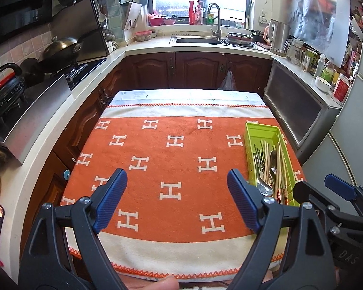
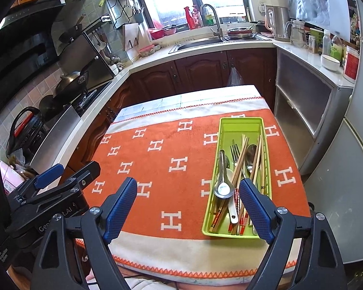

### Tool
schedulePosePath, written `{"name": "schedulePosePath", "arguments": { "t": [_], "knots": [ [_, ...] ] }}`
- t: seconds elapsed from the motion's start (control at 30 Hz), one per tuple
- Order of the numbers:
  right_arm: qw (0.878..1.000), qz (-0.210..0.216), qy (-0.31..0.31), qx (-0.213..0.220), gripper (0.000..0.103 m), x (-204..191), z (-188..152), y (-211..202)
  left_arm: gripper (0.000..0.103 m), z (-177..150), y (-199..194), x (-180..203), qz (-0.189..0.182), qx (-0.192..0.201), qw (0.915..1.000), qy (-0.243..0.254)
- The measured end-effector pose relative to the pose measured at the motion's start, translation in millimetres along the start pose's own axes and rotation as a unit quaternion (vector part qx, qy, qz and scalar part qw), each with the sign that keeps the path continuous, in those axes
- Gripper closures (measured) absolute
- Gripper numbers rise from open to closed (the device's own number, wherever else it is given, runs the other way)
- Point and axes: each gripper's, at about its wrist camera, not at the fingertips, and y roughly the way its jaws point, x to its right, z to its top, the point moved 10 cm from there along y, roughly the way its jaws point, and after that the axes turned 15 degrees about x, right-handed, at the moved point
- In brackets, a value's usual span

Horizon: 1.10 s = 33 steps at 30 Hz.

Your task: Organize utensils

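At right of the frame, a green tray point(image 2: 239, 125) holds spoons point(image 2: 223, 188), forks point(image 2: 234, 153) and chopsticks point(image 2: 240, 159). The left gripper point(image 1: 176, 200) and right gripper point(image 2: 188, 205) both hover at bottom, fingers spread, gripping nothing.

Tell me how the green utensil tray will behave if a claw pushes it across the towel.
The green tray looks like thin plastic, so probably light and a bit flexible. Sitting on the fuzzy orange towel, it may drag and bunch the cloth rather than glide. The loose chopsticks and spoons inside will likely shift and rattle.
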Motion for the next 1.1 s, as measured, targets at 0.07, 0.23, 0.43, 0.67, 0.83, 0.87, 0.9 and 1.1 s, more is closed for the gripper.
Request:
{"name": "schedulePosePath", "arguments": {
  "t": [0.07,0.23,0.43,0.67,0.83,0.87,0.9,1.1],
  "knots": [
    [1.000,0.000,-0.001,-0.003,0.016,-0.9,-1.7,3.4,0.020,-0.7,-0.3,-0.6,0.001,0.001,1.0000,0.001],
    [1.000,-0.001,-0.004,-0.005,0.016,-1.9,-2.6,10.4,0.020,0.1,-0.5,-1.7,0.000,0.001,1.0000,0.001],
    [1.000,-0.001,-0.002,-0.005,0.016,-2.5,-3.2,10.8,0.020,0.4,-0.9,-2.7,0.001,0.001,1.0000,0.002],
    [1.000,-0.001,-0.002,-0.006,0.016,-4.7,-5.6,14.4,0.020,2.2,-2.8,-6.2,0.002,0.001,1.0000,0.004],
    [1.000,0.000,-0.002,-0.008,0.016,-5.7,-8.0,15.1,0.020,1.7,-3.0,-7.9,0.003,-0.001,1.0000,0.005],
    [1.000,0.000,-0.002,-0.009,0.016,-6.4,-8.1,15.8,0.020,1.3,-2.6,-8.2,0.003,-0.001,1.0000,0.005],
    [1.000,0.000,-0.002,-0.009,0.016,-6.6,-8.3,16.3,0.020,0.7,-2.5,-9.6,0.004,-0.003,1.0000,0.005],
    [1.000,0.001,-0.004,-0.010,0.016,-6.9,-8.7,18.2,0.020,-2.4,1.0,-11.5,0.005,-0.008,0.9999,0.004]
  ]
}}
